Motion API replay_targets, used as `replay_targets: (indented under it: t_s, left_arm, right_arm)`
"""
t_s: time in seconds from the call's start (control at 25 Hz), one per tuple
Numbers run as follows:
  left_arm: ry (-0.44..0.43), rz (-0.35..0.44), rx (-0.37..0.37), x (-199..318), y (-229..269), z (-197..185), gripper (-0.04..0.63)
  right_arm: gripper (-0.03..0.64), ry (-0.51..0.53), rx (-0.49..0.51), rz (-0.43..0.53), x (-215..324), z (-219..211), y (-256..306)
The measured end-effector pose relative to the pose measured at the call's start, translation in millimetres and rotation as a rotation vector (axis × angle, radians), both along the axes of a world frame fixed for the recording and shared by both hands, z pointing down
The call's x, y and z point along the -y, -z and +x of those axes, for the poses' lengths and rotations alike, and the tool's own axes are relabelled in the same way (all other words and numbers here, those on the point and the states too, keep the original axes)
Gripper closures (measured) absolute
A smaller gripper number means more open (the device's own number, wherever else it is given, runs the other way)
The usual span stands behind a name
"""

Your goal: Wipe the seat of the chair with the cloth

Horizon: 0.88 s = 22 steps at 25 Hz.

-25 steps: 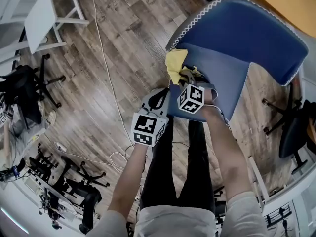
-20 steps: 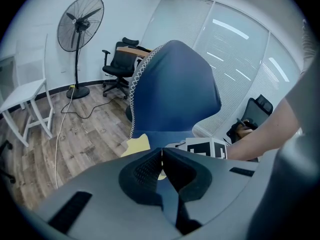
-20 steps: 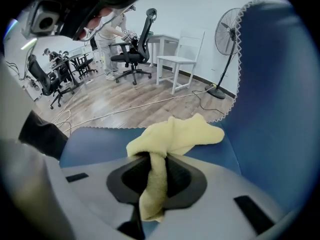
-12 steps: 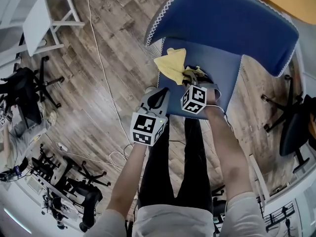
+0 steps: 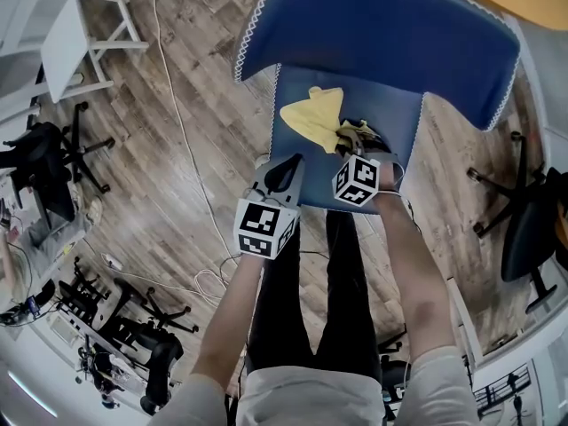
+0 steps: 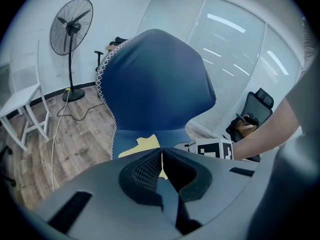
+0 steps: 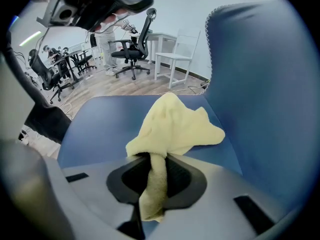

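Head view, chair: the blue chair seat [image 5: 399, 127] is sitting in the upper middle of the frame, with the chair back [image 5: 382, 34] spreading across the top above it.
Head view, cloth: the yellow cloth [image 5: 312, 118] is lying on the seat's left half, its lower right end running into the right gripper.
Head view, right gripper: the right gripper [image 5: 353, 138] is reaching over the near part of the seat and pinching that end of the cloth.
Head view, left gripper: the left gripper [image 5: 286, 169] is hanging at the seat's lower left corner, apart from the cloth.
Head view, surroundings: the wooden floor [image 5: 177, 131] is filling the left half, and a white chair [image 5: 67, 47] is standing in the upper left corner.
Left gripper view, jaws: they are pressing together in the lower middle, with nothing between them.
Left gripper view, cloth: it is showing just above the jaw tips, flat on the seat, with the chair back rising behind it.
Left gripper view, fan: a standing fan [image 6: 71, 29] is standing in the upper left.
Right gripper view, jaws: they are clamping a twisted strip of the cloth in the lower middle.
Right gripper view, cloth: the rest is fanning out on the seat at the centre.
Right gripper view, chair back: it is rising along the right edge.
Right gripper view, background: a black office chair [image 7: 131, 49] is standing in the upper middle.
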<state>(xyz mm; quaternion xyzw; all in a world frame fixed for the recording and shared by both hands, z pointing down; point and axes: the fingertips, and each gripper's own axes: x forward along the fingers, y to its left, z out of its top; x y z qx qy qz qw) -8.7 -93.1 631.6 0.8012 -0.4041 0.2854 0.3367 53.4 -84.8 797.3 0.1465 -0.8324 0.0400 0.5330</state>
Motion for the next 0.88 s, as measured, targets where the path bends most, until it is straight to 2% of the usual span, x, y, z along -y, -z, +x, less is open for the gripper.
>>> replay_targets:
  t_s: [0.24,0.6,0.88]
  left_arm:
    - [-0.004,0.004,0.018,-3.4,2.1,17.9,0.568]
    - [-0.003,-0.008,0.026,-16.4,-0.5,34.9,0.568]
    - [-0.017,-0.022,0.025,-29.8,-8.9,39.5,0.568]
  right_arm:
    - [0.551,-0.07,0.033,-0.004,-1.7,27.6,0.8]
    - [0.552,-0.099,0.025,0.034,-7.1,75.9,0.9]
    - [0.552,-0.225,0.024,0.036,-16.0,102.0,1.3]
